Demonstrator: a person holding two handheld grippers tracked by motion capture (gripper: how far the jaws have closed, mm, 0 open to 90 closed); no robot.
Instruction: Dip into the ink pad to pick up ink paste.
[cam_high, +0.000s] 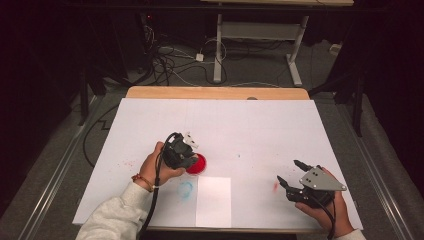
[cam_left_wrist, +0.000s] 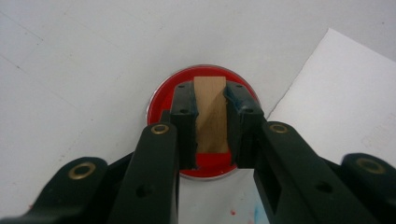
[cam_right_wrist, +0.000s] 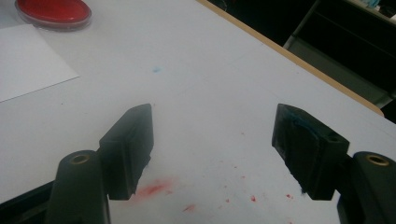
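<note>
At the middle of the white-covered table (cam_high: 250, 125), toward its near edge, we hold the left hand-held gripper (cam_left_wrist: 211, 116) clamped on a small wooden block (cam_left_wrist: 211, 114), its jaws pressed to the block's two sides. The block stands over a round red ink pad (cam_left_wrist: 163, 95) (whether it touches the ink we cannot tell). In the high view the pad (cam_high: 198, 165) peeks out just right of the left hand-held gripper (cam_high: 184, 150), and a white sheet of paper (cam_high: 213, 201) lies just beside it, reaching the table's near edge. A faint blue smudge (cam_high: 185, 189) marks the cover left of the sheet. Near the table's near right corner, our right hand-held gripper (cam_high: 290, 172) rests with its jaws spread wide and nothing between them, above red smears (cam_right_wrist: 152, 189) on the cover.
</note>
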